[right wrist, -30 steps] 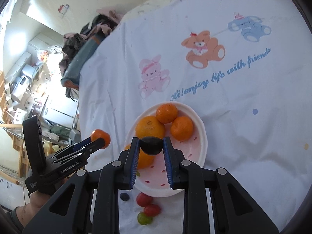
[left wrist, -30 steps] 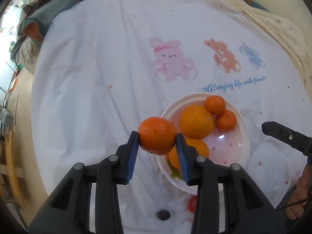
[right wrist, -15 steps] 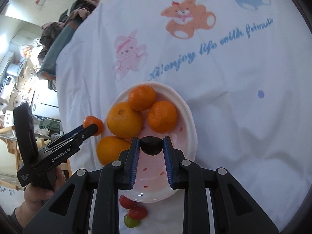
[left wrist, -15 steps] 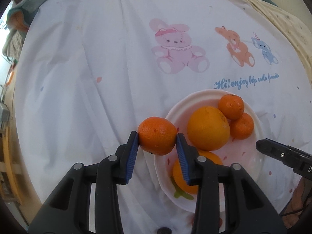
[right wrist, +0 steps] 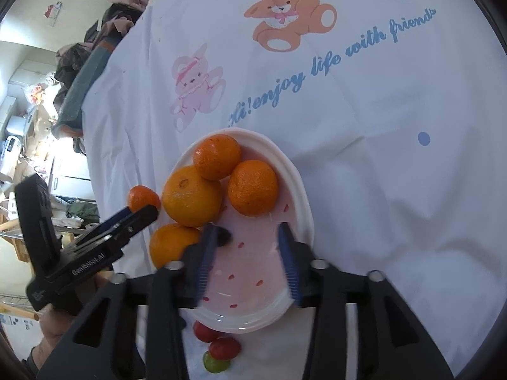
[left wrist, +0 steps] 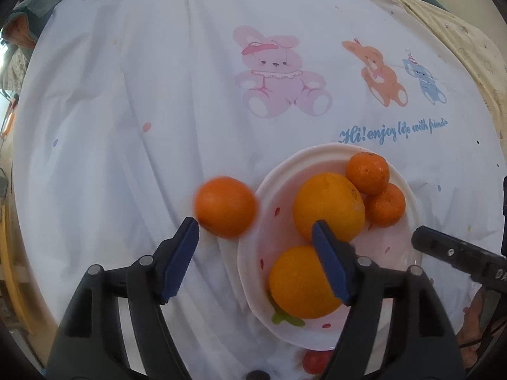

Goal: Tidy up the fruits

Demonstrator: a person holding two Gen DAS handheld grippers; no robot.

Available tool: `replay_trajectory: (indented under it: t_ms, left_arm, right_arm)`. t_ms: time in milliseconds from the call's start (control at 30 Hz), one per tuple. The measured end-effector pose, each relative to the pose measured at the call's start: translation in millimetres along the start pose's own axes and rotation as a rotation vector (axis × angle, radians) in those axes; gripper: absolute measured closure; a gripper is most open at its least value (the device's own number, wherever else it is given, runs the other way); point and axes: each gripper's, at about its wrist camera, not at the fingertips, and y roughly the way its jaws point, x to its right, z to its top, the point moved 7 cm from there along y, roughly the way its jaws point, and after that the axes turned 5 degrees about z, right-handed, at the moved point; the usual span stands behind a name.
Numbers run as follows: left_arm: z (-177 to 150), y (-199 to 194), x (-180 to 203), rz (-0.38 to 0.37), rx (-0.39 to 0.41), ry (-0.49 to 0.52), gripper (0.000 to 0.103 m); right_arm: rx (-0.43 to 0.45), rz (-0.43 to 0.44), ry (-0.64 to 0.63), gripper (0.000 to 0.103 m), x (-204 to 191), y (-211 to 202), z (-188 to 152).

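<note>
A white plate point(left wrist: 408, 262) holds two large oranges point(left wrist: 328, 207) and two mandarins point(left wrist: 367, 172). My left gripper point(left wrist: 255, 237) is open above the plate's left rim; a blurred mandarin point(left wrist: 225, 210) is loose just ahead of its left finger, outside the rim. My right gripper point(right wrist: 248, 237) is open over the plate point(right wrist: 301, 190). A small dark fruit point(right wrist: 224, 237) sits by its left finger, above the plate floor. The loose mandarin also shows in the right wrist view point(right wrist: 143, 198).
Small red and green tomatoes point(right wrist: 217, 346) lie on the white printed cloth point(left wrist: 158, 95) at the plate's near edge. Piled clothes point(right wrist: 92, 53) sit at the far table edge. A dark small fruit point(left wrist: 257, 375) lies near the left gripper's base.
Both grippers have opened. The left has let go of the mandarin, now blurred by the plate's left rim. The right has let go of the dark fruit over the plate.
</note>
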Motion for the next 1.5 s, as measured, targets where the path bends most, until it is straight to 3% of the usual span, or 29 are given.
replay_trajectory:
  t_ms: [200,333,500,533,600,667,833,967,1233,1267,1300,1367,1500]
  left_arm:
    - [1,-4,0,-0.032,0.005,-0.01,0.032]
    - [17,-18,-35,0.012,0.077,-0.123,0.032]
    - [14,14,-54,-0.071,-0.042,-0.239,0.034]
    - [12,22,-52,-0.076,-0.067,-0.238,0.036]
    - [12,32,-45,-0.093,-0.089,-0.227,0.059]
    - [14,33,-36,-0.113,-0.087,-0.2,0.067]
    - [18,11,-29,-0.105,-0.023,-0.182,0.07]
    - [14,-1,-3,-0.212,-0.051,-0.12,0.069]
    - [0,24,3,-0.258,-0.157,-0.184,0.063]
    - [0,22,4,-0.264,-0.158,-0.177,0.055]
    - [0,21,4,-0.257,-0.156,-0.173,0.038]
    - [0,18,2,-0.214,-0.135,-0.18,0.018]
    - [-4,8,-4,-0.197,-0.131,-0.182,0.017]
  right_arm:
    - [0.015,-0.007,-0.012,0.052,-3,-5,2]
    - [0.021,-0.013,-0.017,0.052,-4,-6,4]
    - [0.028,-0.014,-0.008,0.052,-2,-7,6]
    - [0.026,-0.015,-0.006,0.052,-2,-6,5]
    - [0.024,-0.023,-0.008,0.052,-1,-6,5]
    - [0.029,-0.028,-0.007,0.052,0,-8,6]
    - [0.041,-0.023,0.01,0.052,3,-12,9]
    - [0.038,-0.024,0.001,0.052,1,-10,9]
    - [0.044,-0.03,-0.005,0.052,1,-12,8]
    - [0.044,-0.031,-0.005,0.052,1,-12,9]
    - [0.044,-0.032,-0.004,0.052,1,-12,9]
    - [0.041,-0.035,-0.007,0.052,1,-10,9]
    - [0.045,-0.047,-0.021,0.052,0,-11,10]
